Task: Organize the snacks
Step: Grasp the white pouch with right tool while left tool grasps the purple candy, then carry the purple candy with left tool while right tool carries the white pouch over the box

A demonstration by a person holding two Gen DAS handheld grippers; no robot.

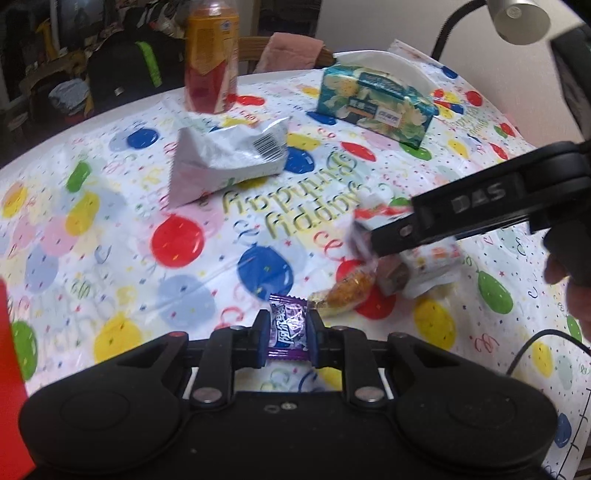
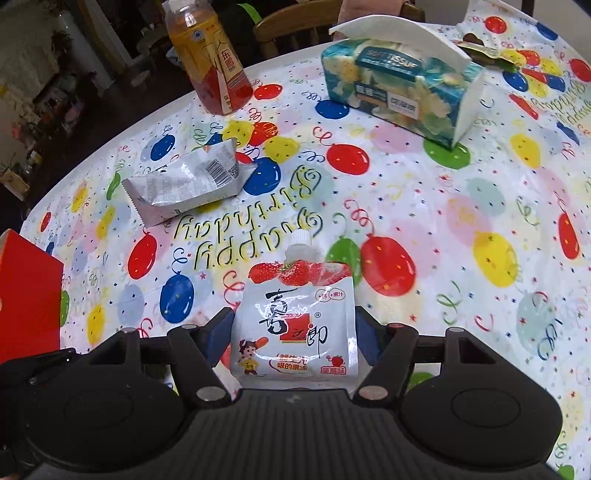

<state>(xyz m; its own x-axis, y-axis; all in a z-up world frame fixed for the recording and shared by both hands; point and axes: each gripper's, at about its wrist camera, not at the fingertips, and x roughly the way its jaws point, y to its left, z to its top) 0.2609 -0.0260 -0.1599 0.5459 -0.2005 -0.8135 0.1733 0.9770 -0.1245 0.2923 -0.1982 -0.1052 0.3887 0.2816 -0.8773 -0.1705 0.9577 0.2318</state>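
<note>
My left gripper (image 1: 287, 334) is shut on a small purple candy packet (image 1: 287, 326), held just above the balloon tablecloth. My right gripper (image 2: 295, 325) is shut on a white strawberry jelly pouch (image 2: 295, 317) with a spout cap; it also shows blurred in the left wrist view (image 1: 424, 258), where the right gripper's black finger crosses it. A yellow-brown wrapped snack (image 1: 347, 291) lies on the cloth beside the purple candy. A silver snack bag (image 1: 229, 158) (image 2: 184, 181) lies toward the far left.
A tea bottle (image 1: 212, 55) (image 2: 214, 62) stands at the far table edge. A blue tissue box (image 1: 376, 103) (image 2: 399, 85) sits far right. A red box (image 2: 27, 295) (image 1: 11, 387) stands at the near left. A desk lamp (image 1: 517, 18) hangs over the right.
</note>
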